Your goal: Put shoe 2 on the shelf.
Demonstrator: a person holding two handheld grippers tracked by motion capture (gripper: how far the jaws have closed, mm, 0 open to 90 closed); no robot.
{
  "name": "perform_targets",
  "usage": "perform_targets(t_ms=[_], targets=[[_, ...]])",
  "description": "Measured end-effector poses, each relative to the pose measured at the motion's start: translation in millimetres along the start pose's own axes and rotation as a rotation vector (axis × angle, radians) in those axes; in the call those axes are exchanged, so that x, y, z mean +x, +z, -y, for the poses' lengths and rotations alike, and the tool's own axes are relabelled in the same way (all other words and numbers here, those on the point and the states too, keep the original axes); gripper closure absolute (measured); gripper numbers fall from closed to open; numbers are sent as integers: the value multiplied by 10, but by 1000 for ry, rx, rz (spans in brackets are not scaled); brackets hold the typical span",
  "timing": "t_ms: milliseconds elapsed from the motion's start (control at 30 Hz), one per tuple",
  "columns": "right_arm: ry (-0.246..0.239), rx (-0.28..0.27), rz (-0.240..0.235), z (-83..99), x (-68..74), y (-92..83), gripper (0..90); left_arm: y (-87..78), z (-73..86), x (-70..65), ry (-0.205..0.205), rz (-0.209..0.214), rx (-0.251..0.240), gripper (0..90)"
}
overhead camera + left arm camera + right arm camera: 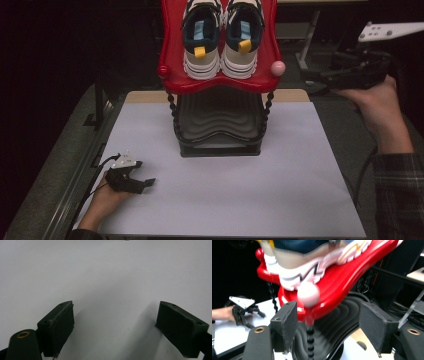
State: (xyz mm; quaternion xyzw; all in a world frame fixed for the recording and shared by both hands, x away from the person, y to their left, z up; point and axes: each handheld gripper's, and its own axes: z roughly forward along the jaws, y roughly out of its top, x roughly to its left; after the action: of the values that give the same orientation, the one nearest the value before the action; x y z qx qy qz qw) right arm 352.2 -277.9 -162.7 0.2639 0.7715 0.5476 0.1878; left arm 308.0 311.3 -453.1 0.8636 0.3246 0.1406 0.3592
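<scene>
A pair of navy and white sneakers (pixel 201 40) stands on the red top shelf (pixel 220 86) of a small rack, above a black ribbed lower shelf (pixel 220 125). A pink knob (pixel 278 67) caps the red shelf's right corner. My right gripper (pixel 312 80) hangs to the right of the rack, pointing at it, open and holding nothing. In the right gripper view (pixel 328 322) the knob (pixel 308 293), a sneaker (pixel 312 262) and the red shelf (pixel 352 277) lie just beyond the jaws. My left gripper (pixel 144 174) rests low at the table's front left, open (pixel 115 322) over bare white surface.
The white tabletop (pixel 240 200) spreads around the rack, whose beaded black posts (pixel 173 112) hold up the red shelf. Dark floor and furniture legs (pixel 307 45) lie behind and to the right. The left gripper (pixel 244 311) shows farther off in the right gripper view.
</scene>
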Motion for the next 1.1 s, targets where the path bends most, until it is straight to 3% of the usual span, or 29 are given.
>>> perform_targets(t_ms=[567,900,1100], targets=[[88,71,5,959,97,59,281,1,0,-1,-1,-2,-3,139],[146,127,-11,1499,169,177,278,2,1,-3,-3,-1,-3,139],[169,146,-17,1725,198,225,277,1,2,-3,0,-2,-2,139]])
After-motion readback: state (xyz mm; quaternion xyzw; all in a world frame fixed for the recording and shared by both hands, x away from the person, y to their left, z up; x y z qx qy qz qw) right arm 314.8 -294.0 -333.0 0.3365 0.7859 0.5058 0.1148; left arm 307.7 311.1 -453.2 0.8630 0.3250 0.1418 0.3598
